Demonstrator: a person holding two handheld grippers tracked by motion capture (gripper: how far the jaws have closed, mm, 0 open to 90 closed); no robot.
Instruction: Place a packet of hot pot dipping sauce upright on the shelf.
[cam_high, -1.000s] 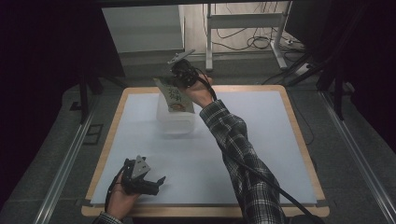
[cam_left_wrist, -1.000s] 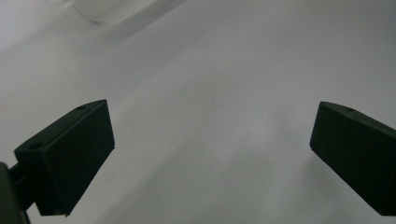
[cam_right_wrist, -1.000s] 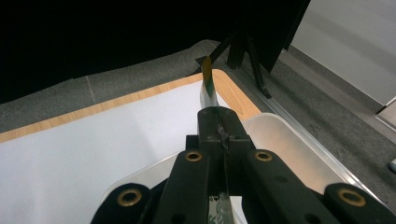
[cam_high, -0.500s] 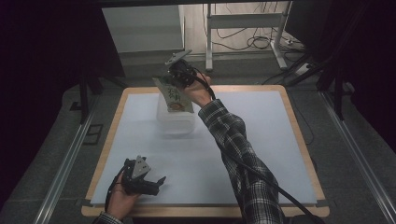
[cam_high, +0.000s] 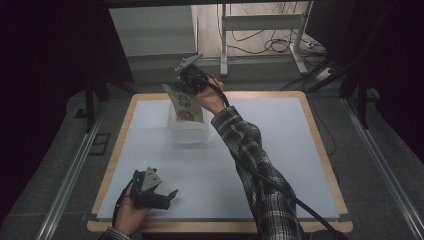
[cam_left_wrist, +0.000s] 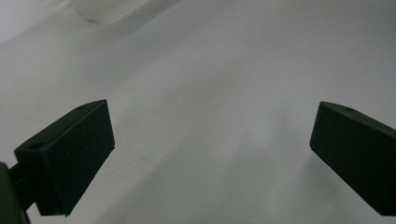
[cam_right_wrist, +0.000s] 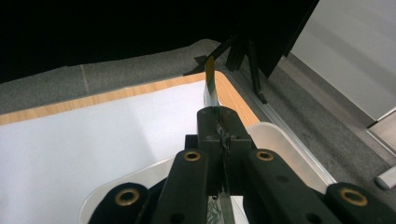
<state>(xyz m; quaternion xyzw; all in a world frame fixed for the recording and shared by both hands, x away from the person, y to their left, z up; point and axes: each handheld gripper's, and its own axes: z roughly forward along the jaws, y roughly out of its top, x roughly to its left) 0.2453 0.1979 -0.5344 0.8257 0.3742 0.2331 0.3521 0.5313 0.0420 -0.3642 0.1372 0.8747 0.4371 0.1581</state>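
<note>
My right gripper (cam_high: 186, 92) is raised over the far left part of the table, shut on a green and tan snack packet (cam_high: 185, 104). The packet hangs down over a translucent white tub (cam_high: 188, 133). In the right gripper view the packet's thin edge (cam_right_wrist: 210, 84) sticks out past the closed jaws, with the tub's rim (cam_right_wrist: 280, 135) below. My left gripper (cam_high: 162, 195) rests near the table's front left corner, open, with bare white surface between its jaws; the tub's corner (cam_left_wrist: 100, 8) lies far ahead of it.
The white table top (cam_high: 270, 150) has a wooden border (cam_high: 320, 135). Metal rails (cam_high: 70, 175) run along both sides. Behind the table stand a metal frame (cam_high: 260, 22), cables on the floor and a pale cabinet (cam_high: 150, 30).
The right gripper with the packet has shifted only slightly above the tub. The left gripper has stayed put.
</note>
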